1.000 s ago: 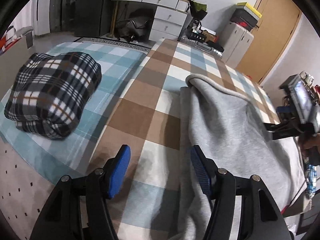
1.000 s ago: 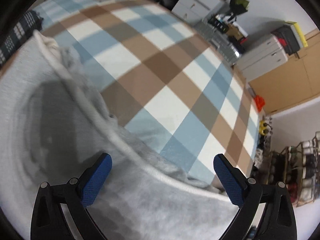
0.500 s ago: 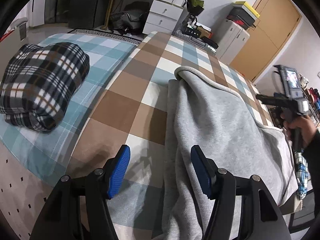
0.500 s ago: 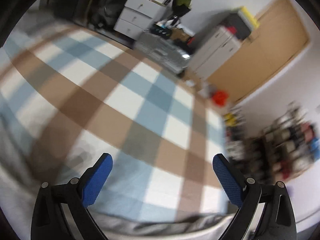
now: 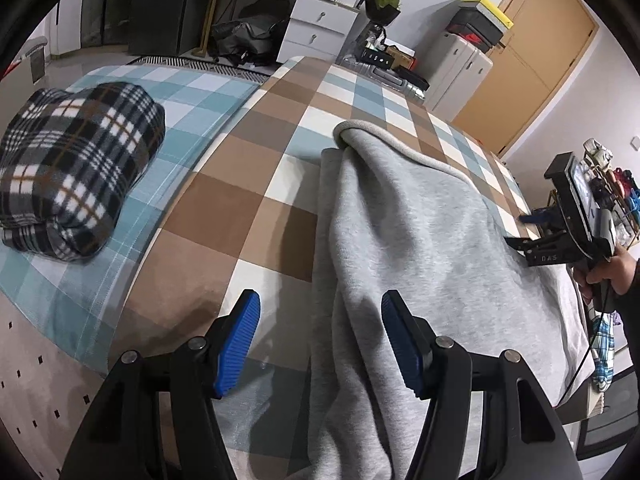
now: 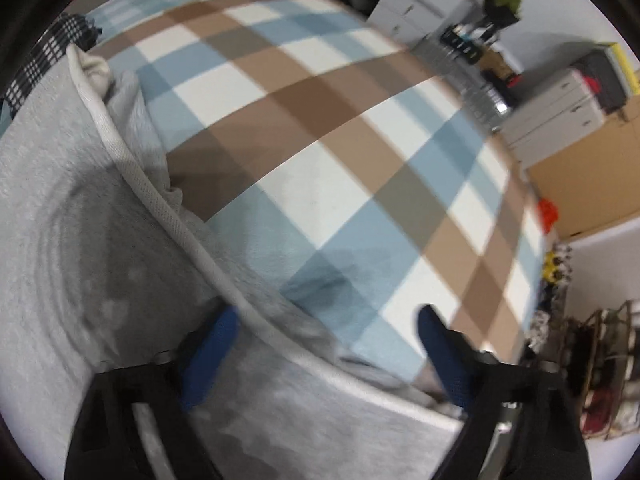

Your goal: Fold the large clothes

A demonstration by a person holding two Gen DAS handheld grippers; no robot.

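A large grey sweatshirt (image 5: 416, 240) lies spread on a checked brown, blue and white bed cover (image 5: 256, 184), its near part hanging over the front edge. Its ribbed hem (image 6: 132, 168) runs diagonally through the right wrist view. My left gripper (image 5: 320, 340) is open and empty, above the garment's left edge near the bed's front. My right gripper (image 6: 328, 344) is open and empty, low over the hem at the garment's right side. It also shows in the left wrist view (image 5: 536, 232), held by a hand.
A folded black-and-white plaid blanket (image 5: 76, 168) lies on a light blue checked sheet at the left. White drawers (image 5: 320, 28), a grey cabinet (image 5: 460, 68) and a wooden door (image 5: 536, 52) stand behind the bed. A shoe rack (image 6: 600, 368) stands at the right.
My right gripper swung up away from the sweatshirt and has come back down over its hem. My left gripper has pulled back and risen a little. Both stay open.
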